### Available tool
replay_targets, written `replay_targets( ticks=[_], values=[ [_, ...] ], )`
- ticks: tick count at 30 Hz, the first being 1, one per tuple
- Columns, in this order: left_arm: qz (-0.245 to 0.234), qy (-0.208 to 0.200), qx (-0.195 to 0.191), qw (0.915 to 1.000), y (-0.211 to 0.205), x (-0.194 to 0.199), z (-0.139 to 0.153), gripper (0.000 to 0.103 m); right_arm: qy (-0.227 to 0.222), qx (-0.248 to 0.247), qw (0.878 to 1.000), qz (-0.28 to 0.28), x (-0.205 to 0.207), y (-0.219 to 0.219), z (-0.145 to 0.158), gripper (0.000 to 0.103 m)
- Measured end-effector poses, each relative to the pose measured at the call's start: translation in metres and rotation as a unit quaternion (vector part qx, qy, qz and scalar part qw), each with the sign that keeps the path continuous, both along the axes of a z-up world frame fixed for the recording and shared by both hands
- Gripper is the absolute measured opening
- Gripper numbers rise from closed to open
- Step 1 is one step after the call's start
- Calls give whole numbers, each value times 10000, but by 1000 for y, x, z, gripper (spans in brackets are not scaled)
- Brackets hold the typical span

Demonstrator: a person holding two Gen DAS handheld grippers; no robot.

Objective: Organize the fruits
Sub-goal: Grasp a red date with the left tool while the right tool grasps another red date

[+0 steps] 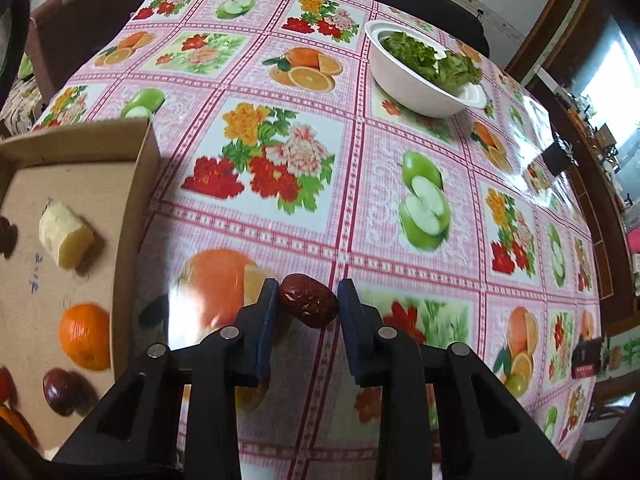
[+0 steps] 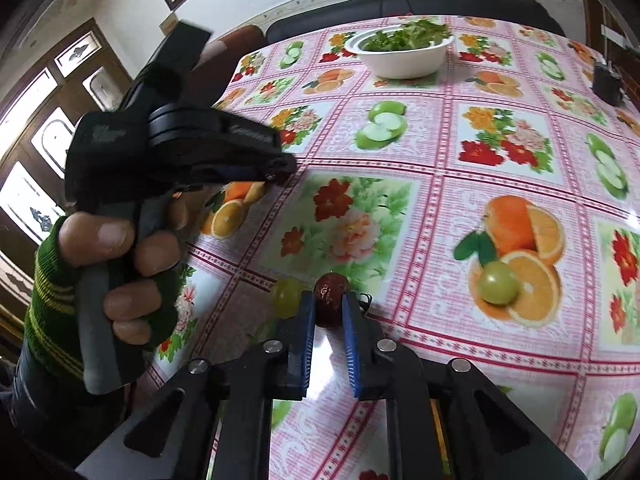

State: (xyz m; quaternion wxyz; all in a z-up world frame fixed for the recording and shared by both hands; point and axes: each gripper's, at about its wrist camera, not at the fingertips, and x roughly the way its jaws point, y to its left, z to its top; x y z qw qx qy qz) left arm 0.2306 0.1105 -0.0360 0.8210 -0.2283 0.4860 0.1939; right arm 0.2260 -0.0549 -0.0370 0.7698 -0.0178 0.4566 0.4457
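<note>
The left gripper point(image 1: 308, 300) has a red date point(image 1: 309, 305) between its jaws: the left pad touches it, the right pad stands just off its end, so the jaws look nearly closed on it but not clearly clamping. The right gripper point(image 2: 328, 306) has its jaws pinched on a second date point(image 2: 329, 304), with a green grape point(image 2: 286, 296) just beside its left jaw. Another green fruit point(image 2: 500, 286) lies apart on the tabletop point(image 2: 440, 208).

The dates are probably light, wrinkled and firm with a little give, so a moderate squeeze across the short middle should hold; gripped near the end, one could pivot or slip out. The grape looks smooth and round, likely to roll and to bruise under pressure.

The box point(image 1: 138, 200) at the left gripper's side already holds an orange point(image 1: 85, 336), a pale peeled chunk point(image 1: 66, 236) and a dark round fruit point(image 1: 60, 390).
</note>
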Motion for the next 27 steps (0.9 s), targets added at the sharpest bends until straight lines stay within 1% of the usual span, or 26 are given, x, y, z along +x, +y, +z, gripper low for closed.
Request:
replay_targets(
  ticks=[1,2,3,5,8,11,12,16,19,22,24,26,27],
  values=[
    [-23,-14,-25,10000,0,-2,0,27,8,28,10000,-23,0,-2,0,9],
    [-38,-30,-38,10000,-1,-6,1,27,-5,17,10000,-52,-1,-4,1,13],
    [-46,-44,-66,10000,-2,-10,3,27,-24,-33,10000,-48,-1,-4,1,14],
    [-54,-124,-119,9998,-3,-19,8,27,-33,-128,9999,-30,-1,-2,0,14],
    [-105,-205,-132,9996,-5,-30,16,27,-218,-213,9995,25,-5,5,3,14],
    [-169,-292,-138,9993,-7,-42,23,27,-290,-163,9993,185,-10,8,7,14],
    [-188,-315,-147,9992,-8,-45,26,27,-356,-160,9989,254,-13,9,9,14],
    [-307,-389,-203,9986,-12,-56,30,27,-762,-584,9944,444,-17,22,3,15],
    [-328,-431,-215,9983,-11,-63,34,27,-865,-611,9930,523,-12,28,0,15],
    [-319,-486,-206,9981,-7,-71,38,27,-878,-656,9927,506,-5,33,1,17],
    [-401,-554,-199,9975,-9,-76,41,27,-843,-660,9932,466,-1,35,-1,19],
    [-511,-617,-168,9966,-13,-84,45,27,-610,-582,9951,508,5,36,-7,30],
    [-560,-644,-173,9962,-15,-88,46,27,-587,-484,9958,514,5,36,-6,32]
  ],
)
